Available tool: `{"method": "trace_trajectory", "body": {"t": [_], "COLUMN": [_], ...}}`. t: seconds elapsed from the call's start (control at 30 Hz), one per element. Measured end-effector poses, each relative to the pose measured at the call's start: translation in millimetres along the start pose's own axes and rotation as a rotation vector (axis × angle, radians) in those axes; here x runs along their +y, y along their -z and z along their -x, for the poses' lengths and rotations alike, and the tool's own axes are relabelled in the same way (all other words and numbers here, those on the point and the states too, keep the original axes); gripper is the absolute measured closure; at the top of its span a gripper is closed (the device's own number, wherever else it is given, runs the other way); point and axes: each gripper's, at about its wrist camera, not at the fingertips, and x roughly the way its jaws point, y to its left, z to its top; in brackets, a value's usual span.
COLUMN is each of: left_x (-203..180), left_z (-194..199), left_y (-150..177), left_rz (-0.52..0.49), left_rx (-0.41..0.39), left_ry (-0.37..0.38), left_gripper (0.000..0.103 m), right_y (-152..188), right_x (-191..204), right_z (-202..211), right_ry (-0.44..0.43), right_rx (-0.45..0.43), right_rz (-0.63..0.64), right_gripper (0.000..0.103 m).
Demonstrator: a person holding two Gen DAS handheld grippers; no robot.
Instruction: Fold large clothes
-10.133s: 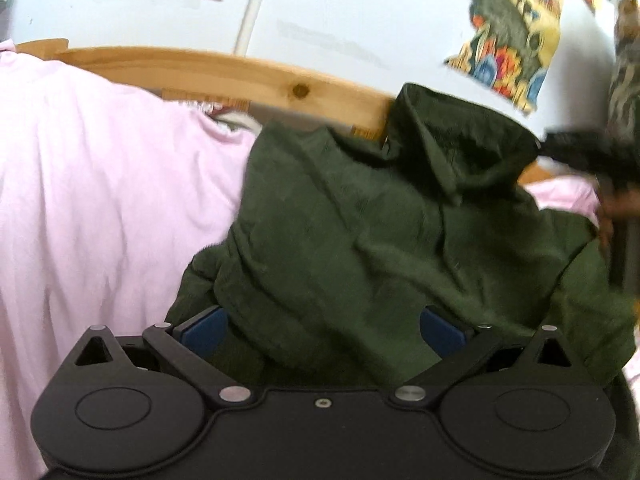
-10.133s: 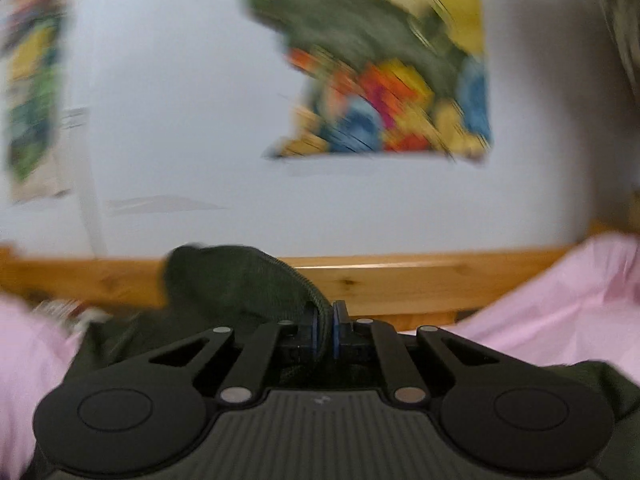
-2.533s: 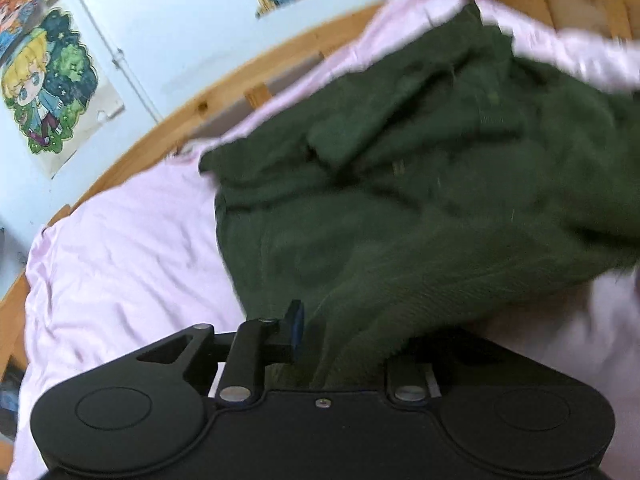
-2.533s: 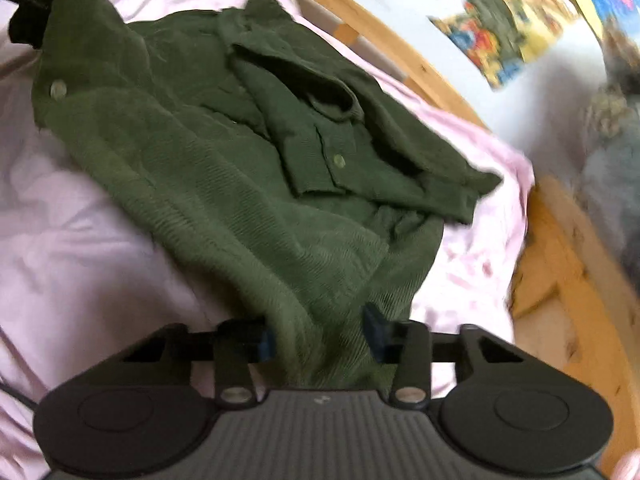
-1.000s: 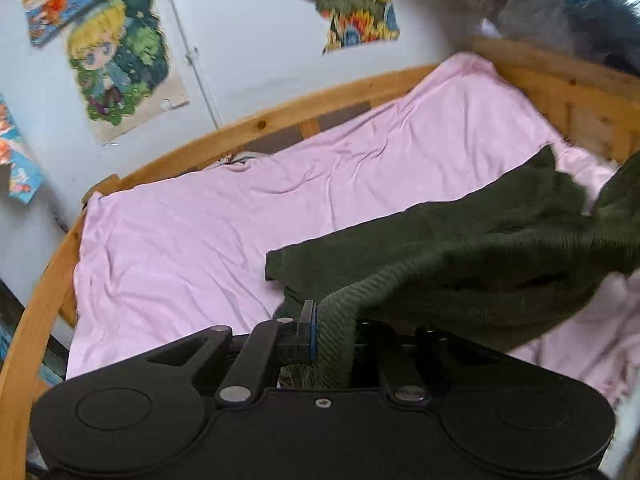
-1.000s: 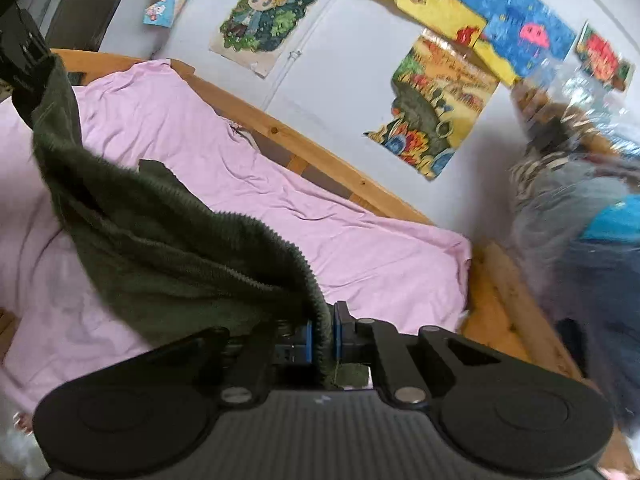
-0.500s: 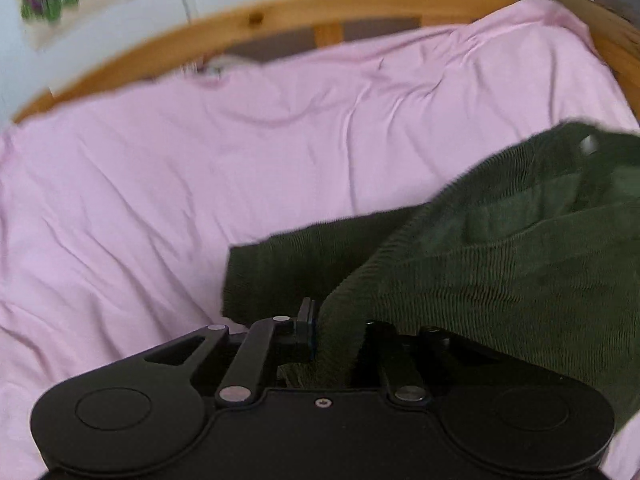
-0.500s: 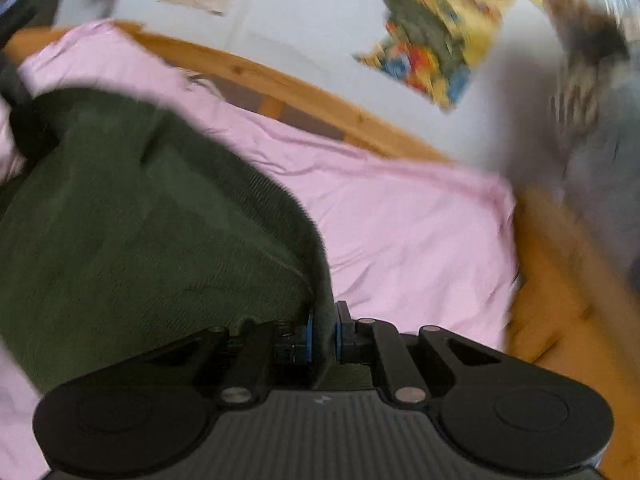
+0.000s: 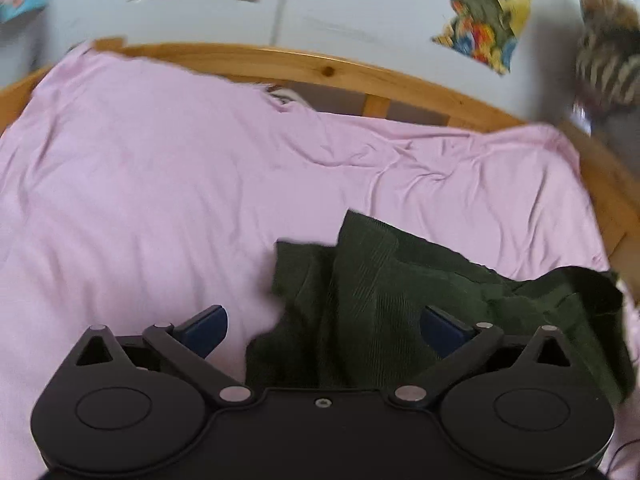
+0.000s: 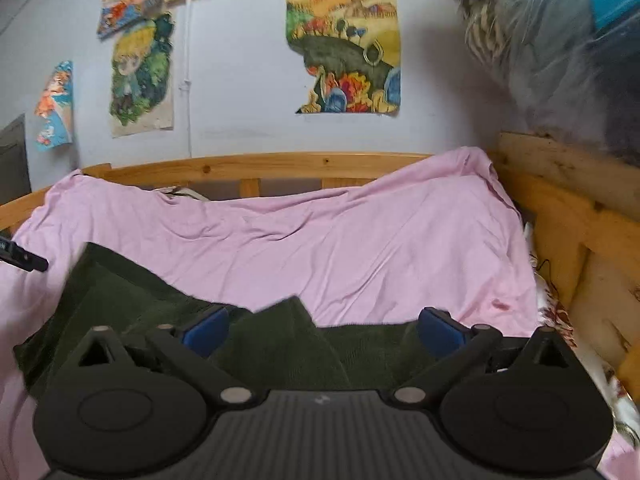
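Observation:
A dark green corduroy shirt point(image 9: 400, 300) lies crumpled on the pink bed sheet point(image 9: 160, 200), near the front edge of the bed. My left gripper point(image 9: 324, 324) is open, its blue pads wide apart over the shirt's left part. In the right wrist view the shirt point(image 10: 132, 304) lies flat below my right gripper point(image 10: 324, 326), which is open with the cloth beneath and between its pads. The tip of the left gripper point(image 10: 24, 260) shows at the far left of that view.
A wooden bed frame point(image 10: 256, 164) runs along the back and a wooden side board point(image 10: 568, 216) on the right. Posters point(image 10: 344, 48) hang on the pale wall. Plastic-wrapped bundles point(image 10: 560, 40) sit at the upper right.
Both grippers have opened and let go of the shirt. The shirt has dropped onto the sheet, and both grippers have pulled back and tilted up toward the wall.

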Motion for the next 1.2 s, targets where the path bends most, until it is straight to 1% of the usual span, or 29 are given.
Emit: {"method": "trace_trajectory", "body": {"t": [0.1, 0.17, 0.23, 0.33, 0.37, 0.4, 0.43, 0.47, 0.5, 0.53, 0.57, 0.63, 0.67, 0.7, 0.73, 0.77, 0.8, 0.83, 0.87, 0.9, 0.93, 1.0, 1.03, 1.1, 1.17, 1.2], "left_x": [15, 19, 15, 2, -1, -6, -10, -11, -10, -8, -8, -6, -6, -4, 0, 6, 15, 27, 35, 40, 43, 43, 38, 22, 8, 2], "left_z": [16, 17, 14, 5, 2, -2, -6, -7, -5, 0, 8, 22, 28, 37, 47, 53, 58, 58, 57, 54, 52, 55, 57, 56, 51, 47], "left_y": [29, 49, 65, 82, 85, 88, 90, 92, 93, 94, 95, 96, 97, 98, 98, 98, 99, 100, 102, 105, 108, 113, 114, 115, 113, 113], "left_rz": [0.039, 0.033, -0.01, -0.093, -0.114, -0.141, -0.169, -0.174, -0.164, -0.147, -0.136, -0.106, -0.073, -0.029, 0.004, 0.04, 0.098, 0.157, 0.181, 0.176, 0.17, 0.164, 0.133, 0.02, -0.094, -0.147], "left_rx": [0.004, 0.051, 0.103, 0.152, 0.166, 0.187, 0.205, 0.201, 0.189, 0.168, 0.129, 0.074, 0.058, 0.03, -0.009, -0.035, -0.048, -0.038, -0.027, -0.009, 0.012, 0.012, 0.002, -0.002, 0.004, 0.01], "left_ry": [0.03, 0.035, 0.029, 0.022, 0.013, -0.009, -0.043, -0.047, -0.026, -0.003, -0.008, -0.006, -0.005, -0.012, -0.047, -0.077, -0.104, -0.126, -0.154, -0.174, -0.169, -0.106, -0.082, -0.071, -0.074, -0.084], "left_gripper": [0.001, 0.002, 0.008, 0.023, 0.04, 0.06, 0.064, 0.075, 0.095, 0.096, 0.098, 0.1, 0.103, 0.103, 0.103, 0.103, 0.103, 0.103, 0.103, 0.103, 0.103, 0.103, 0.103, 0.089, 0.085, 0.085], "right_y": [20, 32, 43, 50, 50, 50, 49, 48, 48, 47, 45, 38, 33, 29, 26, 24, 24, 26, 29, 34, 39, 51, 56, 63, 66, 67], "right_x": [9, 19, 27, 36, 37, 39, 40, 42, 42, 39, 36, 22, 12, 2, -7, -17, -24, -31, -37, -44, -49, -54, -54, -54, -53, -54], "right_z": [19, 20, 16, 7, 4, 2, -1, -6, -10, -14, -16, -14, -10, -7, -7, -7, -8, -11, -15, -20, -24, -31, -32, -31, -29, -28], "right_ry": [-0.034, -0.039, -0.025, -0.016, -0.015, -0.013, -0.013, -0.012, -0.006, 0.0, 0.002, 0.022, 0.033, 0.05, 0.067, 0.083, 0.103, 0.119, 0.13, 0.147, 0.161, 0.187, 0.192, 0.192, 0.189, 0.187], "right_rx": [0.01, 0.044, 0.073, 0.08, 0.073, 0.064, 0.059, 0.061, 0.069, 0.075, 0.075, 0.032, 0.002, -0.015, -0.021, -0.02, -0.013, 0.001, 0.02, 0.04, 0.056, 0.076, 0.073, 0.053, 0.042, 0.042], "right_rz": [0.046, 0.096, 0.141, 0.155, 0.158, 0.162, 0.166, 0.168, 0.165, 0.153, 0.129, 0.031, -0.033, -0.087, -0.13, -0.161, -0.178, -0.191, -0.208, -0.237, -0.264, -0.313, -0.331, -0.359, -0.363, -0.365], "right_gripper": [0.0, 0.0, 0.0, 0.0, 0.002, 0.004, 0.014, 0.031, 0.044, 0.083, 0.099, 0.099, 0.099, 0.099, 0.099, 0.099, 0.1, 0.1, 0.1, 0.1, 0.1, 0.099, 0.099, 0.096, 0.092, 0.09]}}
